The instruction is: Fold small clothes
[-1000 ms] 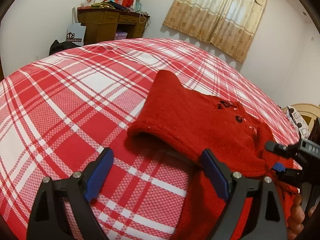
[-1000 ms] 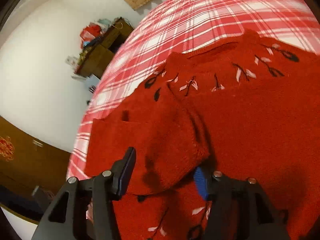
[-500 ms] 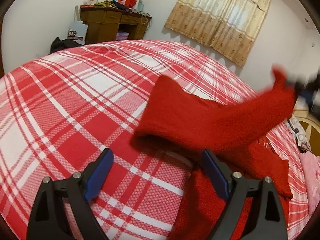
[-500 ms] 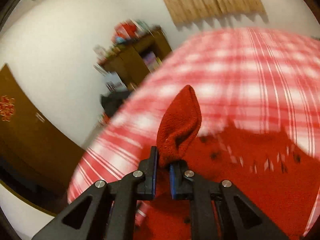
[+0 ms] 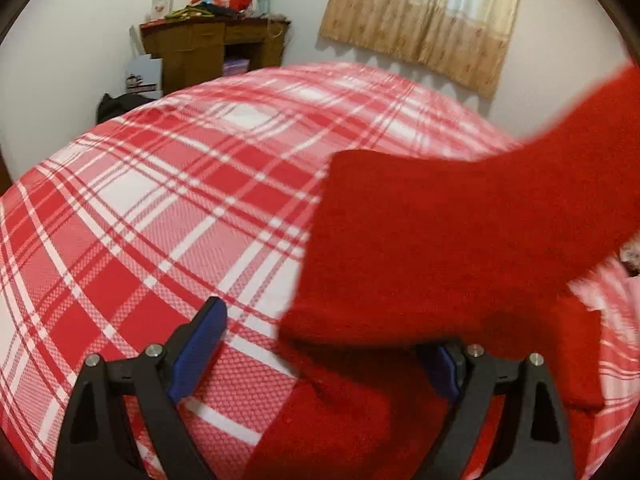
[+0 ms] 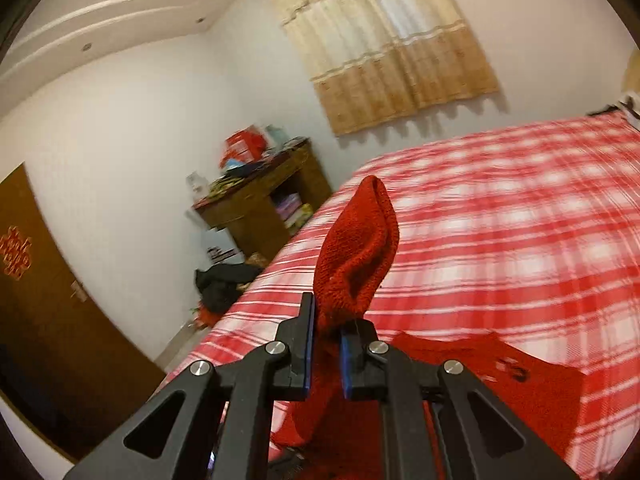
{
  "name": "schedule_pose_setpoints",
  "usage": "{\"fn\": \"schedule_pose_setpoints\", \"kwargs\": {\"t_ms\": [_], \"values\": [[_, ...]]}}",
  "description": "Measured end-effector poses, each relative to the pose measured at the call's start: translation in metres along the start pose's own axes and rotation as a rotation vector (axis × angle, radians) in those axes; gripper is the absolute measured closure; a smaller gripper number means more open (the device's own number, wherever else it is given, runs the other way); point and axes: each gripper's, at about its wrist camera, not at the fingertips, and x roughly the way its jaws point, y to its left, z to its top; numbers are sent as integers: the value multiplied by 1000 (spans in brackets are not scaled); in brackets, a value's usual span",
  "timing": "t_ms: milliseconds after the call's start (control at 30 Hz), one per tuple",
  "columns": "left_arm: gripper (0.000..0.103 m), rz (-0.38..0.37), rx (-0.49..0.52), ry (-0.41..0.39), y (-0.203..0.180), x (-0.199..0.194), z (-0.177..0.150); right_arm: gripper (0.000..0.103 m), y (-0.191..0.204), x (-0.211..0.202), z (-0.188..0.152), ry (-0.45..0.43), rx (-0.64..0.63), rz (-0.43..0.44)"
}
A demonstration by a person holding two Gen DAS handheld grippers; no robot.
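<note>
Folding barely begun: red sweater [image 5: 460, 240] partly lifted off the plaid bed [image 5: 160, 200], sleeve cuff [image 6: 356, 252] clamped in the right gripper [image 6: 326, 354]. Left gripper [image 5: 320, 352] spread wide, holding nothing (hem draped between its fingers). All folds seemingly still ahead.

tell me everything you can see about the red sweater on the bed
The red sweater is a small, fuzzy knit garment with dark stitched motifs on its front. One sleeve end is pinched in the shut right tool and lifted clear, cuff pointing up, so the sleeve stretches taut across the left wrist view. The body lies partly on the red-and-white plaid bedspread. The left tool is open; its right finger sits under the fabric, not gripping.
</note>
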Motion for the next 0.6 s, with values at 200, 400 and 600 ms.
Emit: {"fn": "schedule_pose_setpoints", "kwargs": {"t_ms": [200,400,600], "values": [[11,21,-34,17,11,5,-1,93,-91,-15,-47,58,112,-125],[10,31,-29,10,7,5,-2,90,-168,-2,-128,280,131,-289],[9,29,-30,12,4,5,-3,74,-211,-37,-155,266,260,-294]]}}
